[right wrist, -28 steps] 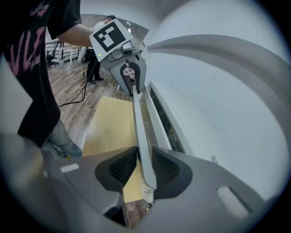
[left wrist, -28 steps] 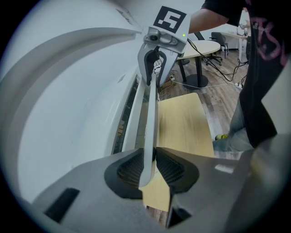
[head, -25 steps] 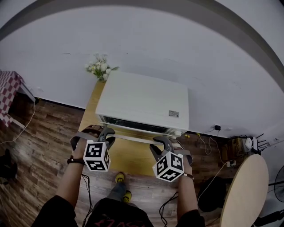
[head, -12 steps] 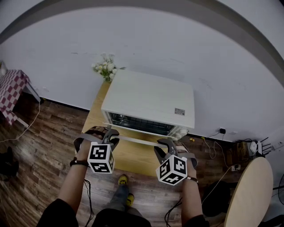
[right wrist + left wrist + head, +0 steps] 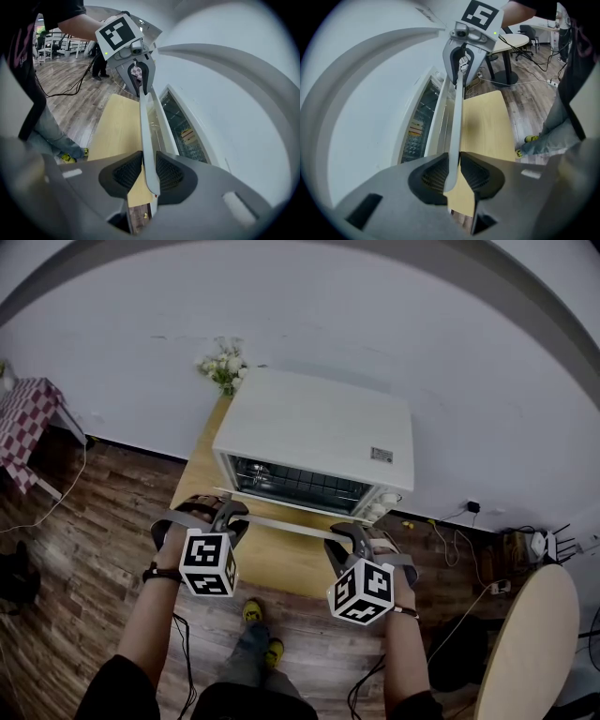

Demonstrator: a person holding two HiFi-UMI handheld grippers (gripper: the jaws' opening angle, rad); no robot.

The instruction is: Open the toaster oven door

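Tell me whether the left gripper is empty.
No, the left gripper has its fingers clamped on the toaster oven door handle.

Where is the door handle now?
In the head view, the handle runs across the middle, in front of the toaster oven, with the left gripper and right gripper clamped on its ends.

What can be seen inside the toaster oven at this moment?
Inside the toaster oven, only a wire rack shows through the glass door. The white top covers the rest of the cavity.
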